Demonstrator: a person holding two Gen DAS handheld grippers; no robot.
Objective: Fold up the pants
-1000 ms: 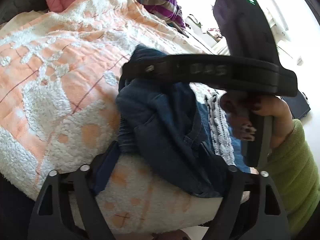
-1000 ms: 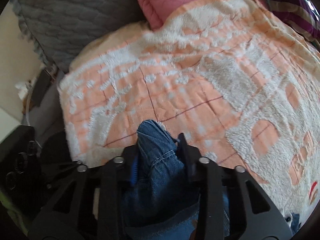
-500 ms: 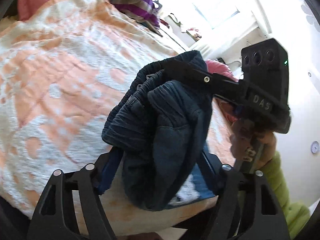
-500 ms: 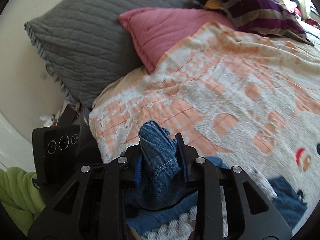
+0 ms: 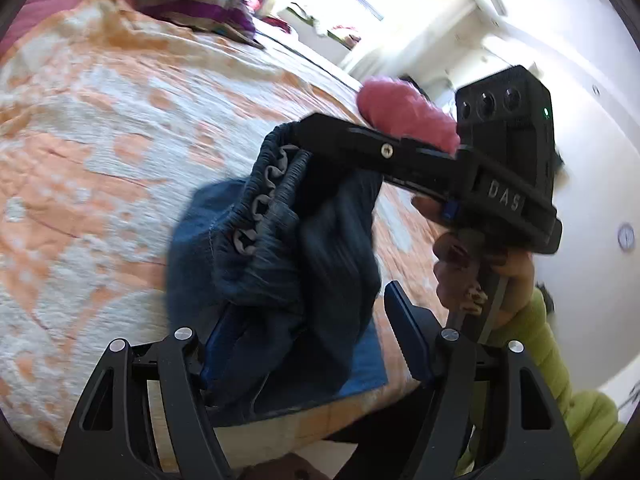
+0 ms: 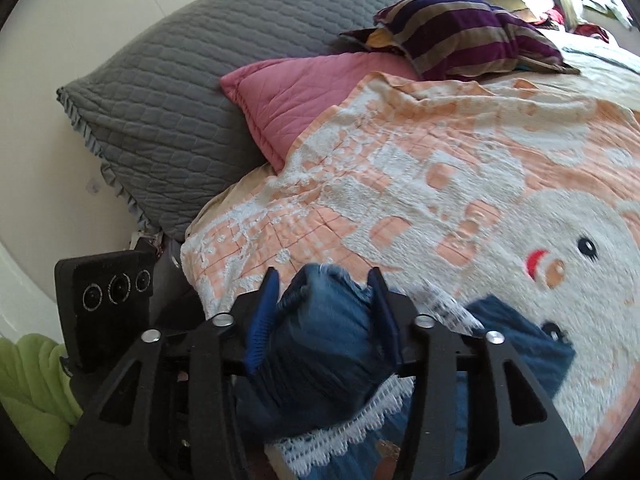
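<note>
Left gripper (image 5: pixel 304 320) jaws spread wide, pants (image 5: pixel 288 264) bunched between them, gripped or not: cannot tell. Right gripper (image 6: pixel 322 296) jaws clamped on denim waistband, pants lifted over near edge of orange blanket (image 6: pixel 460 152).

One pair of denim pants (image 5: pixel 304 256), two claws (image 5: pixel 316 320) (image 6: pixel 322 312), three pillows (image 6: pixel 168 92) (image 6: pixel 296 92) (image 6: pixel 460 36), one blanket (image 6: pixel 440 168)

White letters "DAS" on the black body of the right gripper (image 5: pixel 298 136), at 3 o'clock.
</note>
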